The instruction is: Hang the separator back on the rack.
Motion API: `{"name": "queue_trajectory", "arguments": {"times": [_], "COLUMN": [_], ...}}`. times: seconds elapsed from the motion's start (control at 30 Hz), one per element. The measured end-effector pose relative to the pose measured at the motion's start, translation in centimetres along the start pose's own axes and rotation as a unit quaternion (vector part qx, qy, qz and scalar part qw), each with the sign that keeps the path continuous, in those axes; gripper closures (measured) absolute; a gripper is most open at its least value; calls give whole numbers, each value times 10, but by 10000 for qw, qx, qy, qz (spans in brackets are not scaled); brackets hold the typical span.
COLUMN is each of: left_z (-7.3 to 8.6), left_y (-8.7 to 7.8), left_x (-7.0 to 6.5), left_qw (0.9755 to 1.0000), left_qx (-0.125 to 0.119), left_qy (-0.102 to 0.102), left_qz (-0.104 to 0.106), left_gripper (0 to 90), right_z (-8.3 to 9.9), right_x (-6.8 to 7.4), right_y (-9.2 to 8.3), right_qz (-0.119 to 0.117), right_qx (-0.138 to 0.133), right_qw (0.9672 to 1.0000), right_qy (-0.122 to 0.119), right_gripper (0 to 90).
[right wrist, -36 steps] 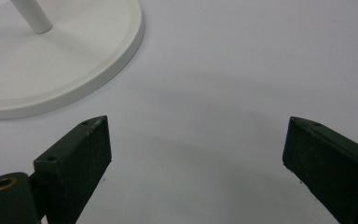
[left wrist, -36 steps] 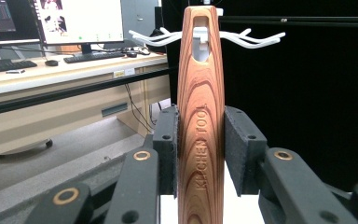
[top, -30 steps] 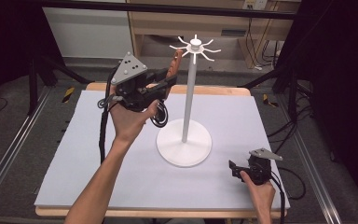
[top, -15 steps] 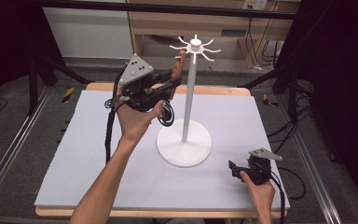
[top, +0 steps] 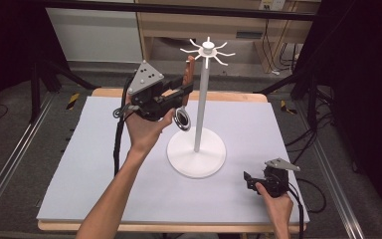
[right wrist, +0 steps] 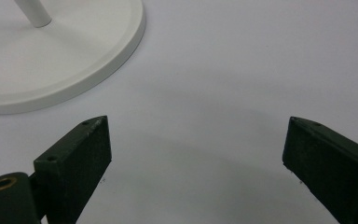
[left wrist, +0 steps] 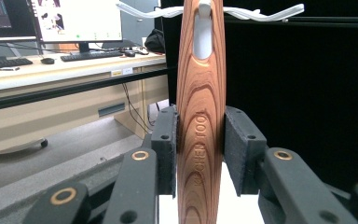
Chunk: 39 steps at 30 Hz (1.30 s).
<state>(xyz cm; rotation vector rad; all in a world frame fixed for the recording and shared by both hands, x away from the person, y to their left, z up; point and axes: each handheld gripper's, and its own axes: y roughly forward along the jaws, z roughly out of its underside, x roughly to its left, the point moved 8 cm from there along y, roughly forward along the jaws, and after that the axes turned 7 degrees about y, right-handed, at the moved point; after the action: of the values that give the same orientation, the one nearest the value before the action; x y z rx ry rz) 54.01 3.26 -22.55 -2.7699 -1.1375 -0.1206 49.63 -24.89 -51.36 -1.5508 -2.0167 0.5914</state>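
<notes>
My left gripper (top: 188,88) is raised beside the white rack's pole (top: 201,104) and is shut on a kitchen tool's wooden handle (top: 190,69). The tool stands upright, its round metal head (top: 183,120) hanging below the hand. In the left gripper view both pads (left wrist: 167,140) press the handle (left wrist: 200,107). The slot (left wrist: 203,39) at the handle's top sits at a white hook of the rack's crown (left wrist: 270,13), and the hook's tip shows inside it. My right gripper (top: 249,180) rests open on the mat near the front right, its pads (right wrist: 81,154) wide apart over bare mat.
The rack's round white base (top: 196,154) stands mid-table on the pale mat (top: 79,169), with the hook crown (top: 207,50) on top. The base's rim (right wrist: 116,51) lies just ahead of the right gripper. A desk with monitors (left wrist: 51,28) stands beyond the table.
My left hand has shifted slightly right toward the rack's pole with the tool in its grip. The right hand has stayed still.
</notes>
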Motion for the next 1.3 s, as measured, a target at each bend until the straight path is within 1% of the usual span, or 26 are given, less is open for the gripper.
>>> {"name": "queue_trajectory", "arguments": {"times": [0.13, 0.23, 0.33, 0.37, 0.43, 0.6, 0.77, 0.8, 0.83, 0.87, 0.9, 0.93, 1.0, 1.03, 1.23, 1.27, 1.3], "left_z": [1, 1, 2, 5, 7, 12, 18, 23, 25, 26, 26, 33, 40, 44, 70, 70, 79], "left_y": [0, 0, 0, 0, 1, 0, -4, -8, -10, -12, -12, -17, -22, -25, -43, -43, -49], "left_x": [0, 1, 1, 1, 2, 4, 6, 8, 9, 10, 10, 12, 15, 16, 24, 24, 27], "left_qw": [10000, 10000, 10000, 9999, 9998, 9998, 9996, 9994, 9994, 9994, 9994, 9993, 9993, 9991, 9983, 9983, 9977], "left_qx": [-28, -10, 37, 111, 180, 208, 255, 327, 350, 319, 319, 353, 353, 409, 555, 555, 640], "left_qy": [7, 12, 15, 17, 25, 29, 69, 51, 37, 90, 90, 75, 95, 120, 54, 54, 67], "left_qz": [-21, 1, 0, -17, -17, -6, -21, -44, -53, -70, -70, -53, -71, -85, -169, -169, -211], "left_gripper": [667, 663, 657, 649, 633, 624, 599, 586, 579, 573, 564, 554, 540, 534, 480, 468, 458], "right_z": [0, 0, 0, 0, 1, 1, 0, 1, 1, 1, 1, 1, 1, 1, 2, 2, 2], "right_x": [0, 0, 0, 0, 0, 0, 0, 0, 0, 0, 0, 0, 0, 0, 1, 1, 1], "right_y": [0, 0, 0, 1, 1, 1, 1, 1, 1, 1, 1, 1, 2, 2, 3, 3, 3], "right_qz": [3, -20, 11, 6, -1, 4, 20, 6, 2, -14, -14, -9, 2, -5, -15, -15, -15], "right_qx": [2, 5, 8, 13, 32, 35, 24, 47, 57, 51, 51, 62, 55, 54, 72, 72, 79], "right_qw": [10000, 10000, 10000, 10000, 10000, 10000, 10000, 10000, 10000, 10000, 10000, 10000, 10000, 10000, 10000, 10000, 10000], "right_qy": [-10, 2, 7, -11, -32, -31, -28, -37, -31, -38, -38, -47, -52, -47, -37, -39, -34], "right_gripper": [84, 84, 84, 84, 84, 84, 84, 84, 84, 84, 84, 84, 84, 84, 84, 84, 84]}}
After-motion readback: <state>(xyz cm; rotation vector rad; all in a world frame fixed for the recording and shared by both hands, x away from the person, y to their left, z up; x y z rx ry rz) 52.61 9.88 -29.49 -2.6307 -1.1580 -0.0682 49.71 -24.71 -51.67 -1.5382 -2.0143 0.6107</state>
